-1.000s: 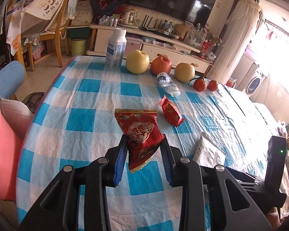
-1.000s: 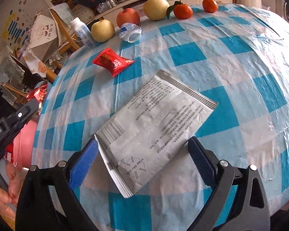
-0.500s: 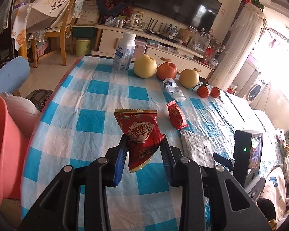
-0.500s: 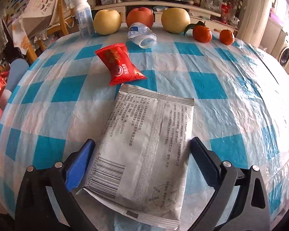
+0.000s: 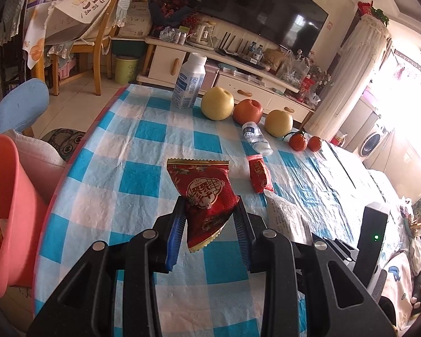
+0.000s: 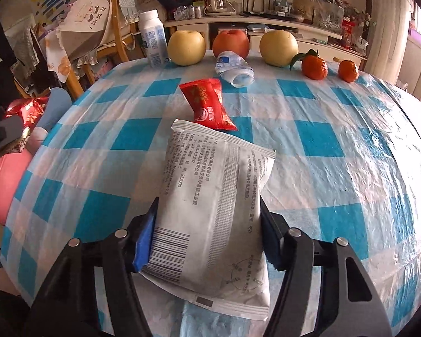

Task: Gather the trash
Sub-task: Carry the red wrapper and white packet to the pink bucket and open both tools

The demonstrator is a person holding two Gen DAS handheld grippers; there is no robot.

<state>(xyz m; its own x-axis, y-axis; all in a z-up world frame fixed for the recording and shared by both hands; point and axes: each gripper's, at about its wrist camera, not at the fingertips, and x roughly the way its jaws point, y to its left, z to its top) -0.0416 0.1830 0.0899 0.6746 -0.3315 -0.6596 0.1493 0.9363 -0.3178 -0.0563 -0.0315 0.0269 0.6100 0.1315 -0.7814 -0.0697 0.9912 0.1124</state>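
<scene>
The right tool [image 6: 207, 236] was wide open around the white packet [image 6: 213, 210] a moment ago. Now its jaws are closing, and both sides already touch the packet's edges. The packet bulges up in the middle, but its near end is still flat on the counter [image 6: 336, 168]. So I think the grab is nearly done and the lift comes next.

The left tool [image 5: 209, 221] has not changed. It is squeezed tight on the big red snack bag [image 5: 206, 196] and holds it up above the blue and white checked cloth.

Left of the counter stands a pink bin [image 5: 5, 210]. It looks like the place for the trash, but it is cut off at the edge and I cannot see inside.

A small red wrapper [image 6: 207, 104] lies just beyond the white packet. A crushed water bottle [image 6: 234, 68] lies farther away, near the pears, apple and oranges. Those two look like trash still to pick up.

I cannot see the hands that hold the tools. The sunny window on the right is too bright to make out.
</scene>
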